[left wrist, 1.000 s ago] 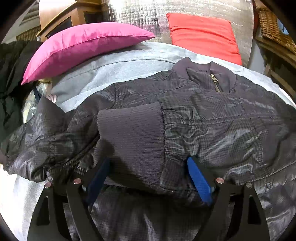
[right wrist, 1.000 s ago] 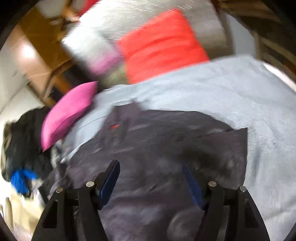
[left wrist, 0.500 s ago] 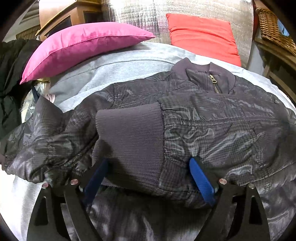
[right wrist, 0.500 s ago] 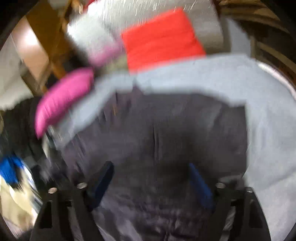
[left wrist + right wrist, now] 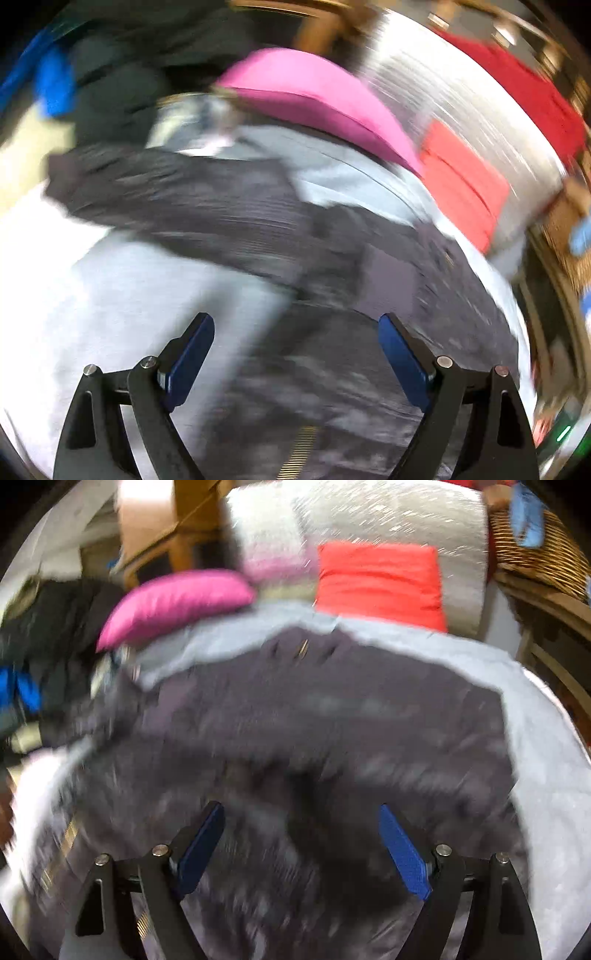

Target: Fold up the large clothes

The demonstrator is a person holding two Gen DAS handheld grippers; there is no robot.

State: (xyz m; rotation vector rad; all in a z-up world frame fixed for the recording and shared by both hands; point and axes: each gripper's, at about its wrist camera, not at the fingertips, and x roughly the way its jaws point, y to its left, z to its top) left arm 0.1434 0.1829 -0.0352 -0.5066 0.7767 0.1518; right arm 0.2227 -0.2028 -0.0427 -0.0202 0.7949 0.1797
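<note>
A dark grey checked jacket (image 5: 332,720) lies spread on a light grey sheet (image 5: 546,775), collar toward the pillows. In the left wrist view the jacket (image 5: 229,218) shows blurred, one sleeve reaching out to the left. My left gripper (image 5: 295,332) is open and empty above the jacket's lower left part. My right gripper (image 5: 301,823) is open and empty above the jacket's lower middle. Both views are motion-blurred.
A pink pillow (image 5: 173,602) and a red pillow (image 5: 380,579) lie at the head of the bed. A pile of dark clothes (image 5: 44,635) sits at the left. A wicker basket (image 5: 535,554) stands on a wooden shelf at the right.
My left gripper has let go of the sleeve cuff it straddled and swung left and back, so it is now open over the jacket's left side. My right gripper keeps moving over the jacket.
</note>
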